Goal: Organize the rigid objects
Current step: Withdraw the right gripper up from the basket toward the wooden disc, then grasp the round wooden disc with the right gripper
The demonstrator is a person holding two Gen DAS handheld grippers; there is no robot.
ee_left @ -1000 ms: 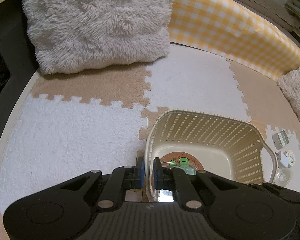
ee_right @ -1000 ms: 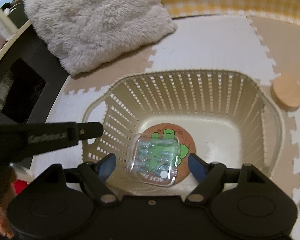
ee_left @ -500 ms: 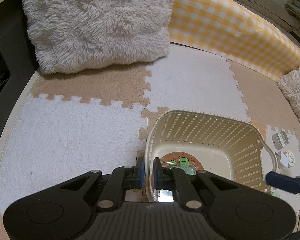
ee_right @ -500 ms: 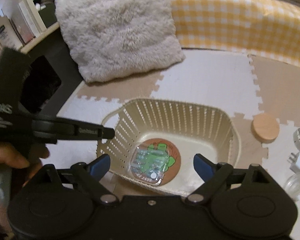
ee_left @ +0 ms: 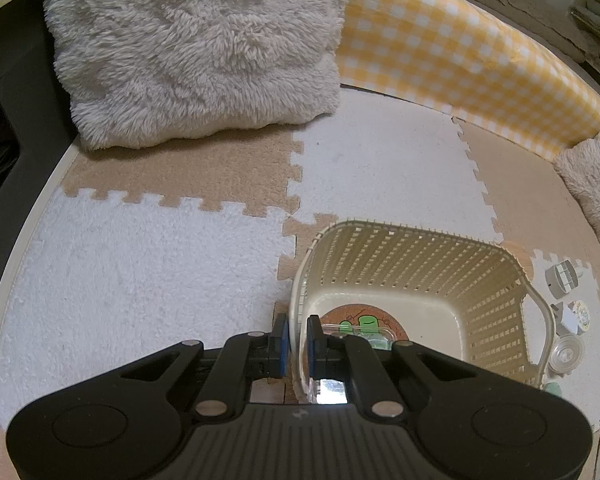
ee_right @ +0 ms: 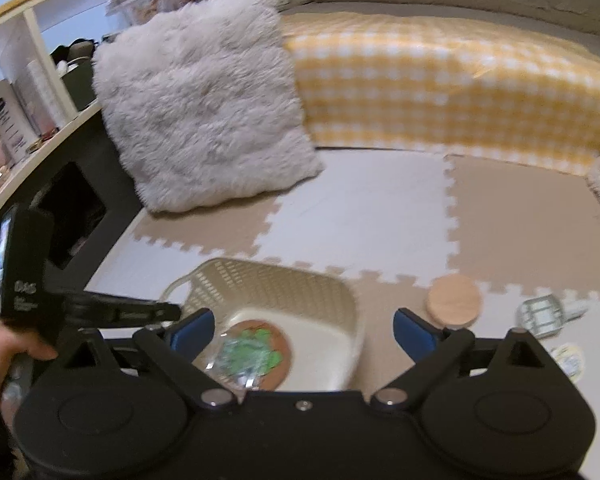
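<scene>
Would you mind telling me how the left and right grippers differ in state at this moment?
The left gripper is shut on the basket rim, one finger inside the wall and one outside; the right gripper is open and holds nothing. The left one touches the basket, while the right one hangs above it. Both have black bodies and blue fingertip pads.

We see a puzzle mat (ee_left: pixel 148 276) bearing a basket (ee_left: pixel 416 252), a fluffy pillow (ee_left: pixel 196 48), a wooden disc (ee_right: pixel 454 300) and small items (ee_left: pixel 564 278).
</scene>
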